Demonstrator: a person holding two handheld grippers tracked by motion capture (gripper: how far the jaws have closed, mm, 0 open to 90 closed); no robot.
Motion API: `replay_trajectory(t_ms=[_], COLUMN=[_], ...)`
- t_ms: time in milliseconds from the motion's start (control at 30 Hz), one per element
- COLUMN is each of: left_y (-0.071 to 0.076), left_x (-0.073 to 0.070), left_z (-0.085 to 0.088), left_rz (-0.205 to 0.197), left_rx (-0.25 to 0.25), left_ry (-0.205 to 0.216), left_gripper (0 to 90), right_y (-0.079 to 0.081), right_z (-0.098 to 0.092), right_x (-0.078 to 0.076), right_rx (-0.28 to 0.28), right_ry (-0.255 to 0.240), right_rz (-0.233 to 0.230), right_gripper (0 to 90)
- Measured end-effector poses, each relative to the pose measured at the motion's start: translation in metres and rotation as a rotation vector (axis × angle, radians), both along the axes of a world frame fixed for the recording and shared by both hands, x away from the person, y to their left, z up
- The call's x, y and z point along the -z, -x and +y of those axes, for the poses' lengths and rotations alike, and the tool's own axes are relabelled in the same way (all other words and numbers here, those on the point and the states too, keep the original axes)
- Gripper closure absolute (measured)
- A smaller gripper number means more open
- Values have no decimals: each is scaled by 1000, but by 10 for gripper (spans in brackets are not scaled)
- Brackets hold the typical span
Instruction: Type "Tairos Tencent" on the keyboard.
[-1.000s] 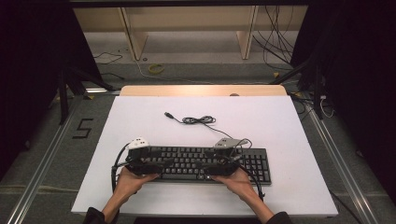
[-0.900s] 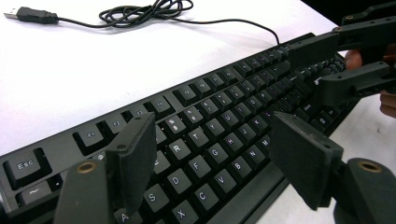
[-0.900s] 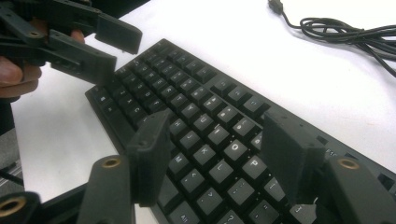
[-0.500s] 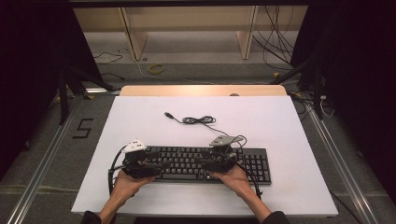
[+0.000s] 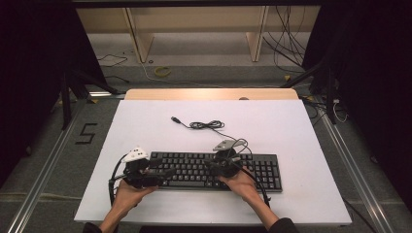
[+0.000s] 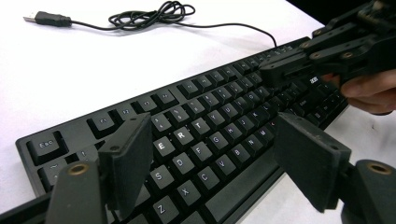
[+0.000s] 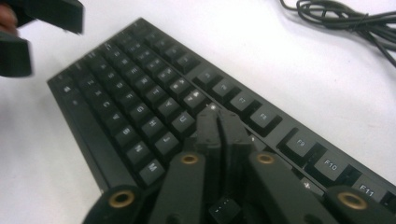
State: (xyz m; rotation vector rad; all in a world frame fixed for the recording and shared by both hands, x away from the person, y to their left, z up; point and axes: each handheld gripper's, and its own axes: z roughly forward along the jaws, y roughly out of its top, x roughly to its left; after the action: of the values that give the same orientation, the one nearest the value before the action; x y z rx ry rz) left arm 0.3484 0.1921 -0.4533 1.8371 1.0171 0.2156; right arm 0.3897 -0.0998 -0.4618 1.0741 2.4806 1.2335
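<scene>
A black keyboard (image 5: 252, 170) lies on the white table (image 5: 301, 126) near the front edge. Its thin cable (image 5: 206, 124) coils behind it and ends in a USB plug (image 5: 174, 119). My left gripper (image 5: 163, 173) hovers over the keyboard's left end. Its jaws stand open, a little wider than before, above the letter keys (image 6: 201, 135) with nothing gripped. My right gripper (image 5: 208, 164) points left over the middle of the keyboard. Its jaws have just been closing and are shut (image 7: 217, 122) above the keys with nothing between them. The right gripper (image 6: 280, 70) also shows beyond the left one's jaws.
A wooden strip (image 5: 209, 93) borders the table's far edge. Behind it stand shelf legs (image 5: 138, 39) with loose cables and a yellow ring (image 5: 163, 72) on the floor. Bare white table lies to the right of the keyboard and behind the cable (image 7: 345, 18).
The right gripper has edged left along the keyboard towards its middle. The left hand has barely shifted.
</scene>
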Motion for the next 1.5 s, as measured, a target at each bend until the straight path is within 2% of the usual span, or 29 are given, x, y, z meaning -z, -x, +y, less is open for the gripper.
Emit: replay_trajectory(t_ms=[333,833,933,1133,1233,1333,1500], left_y=[7,9,9,8,7,6,4], left_x=[0,2,3,3,4,5,6], left_z=[4,6,6,7,8,9,9], left_rz=[-27,-21,-18,-18,-14,-11,-5], left_rx=[-3,-6,-9,-13,-17,-25,-33], left_ry=[28,29,28,26,21,21,13], left_gripper=[284,284,284,284,284,286,302], right_y=[-5,-6,-5,-5,-5,-4,0], right_z=[5,6,7,8,7,3,-4], right_x=[8,12,14,15,14,8,-2], right_rx=[6,-1,-1,11,20,21,18], right_ry=[44,56,72,78,59,13,-48], right_rz=[24,38,46,35,45,35,15], right_gripper=[900,900,900,900,900,881,787])
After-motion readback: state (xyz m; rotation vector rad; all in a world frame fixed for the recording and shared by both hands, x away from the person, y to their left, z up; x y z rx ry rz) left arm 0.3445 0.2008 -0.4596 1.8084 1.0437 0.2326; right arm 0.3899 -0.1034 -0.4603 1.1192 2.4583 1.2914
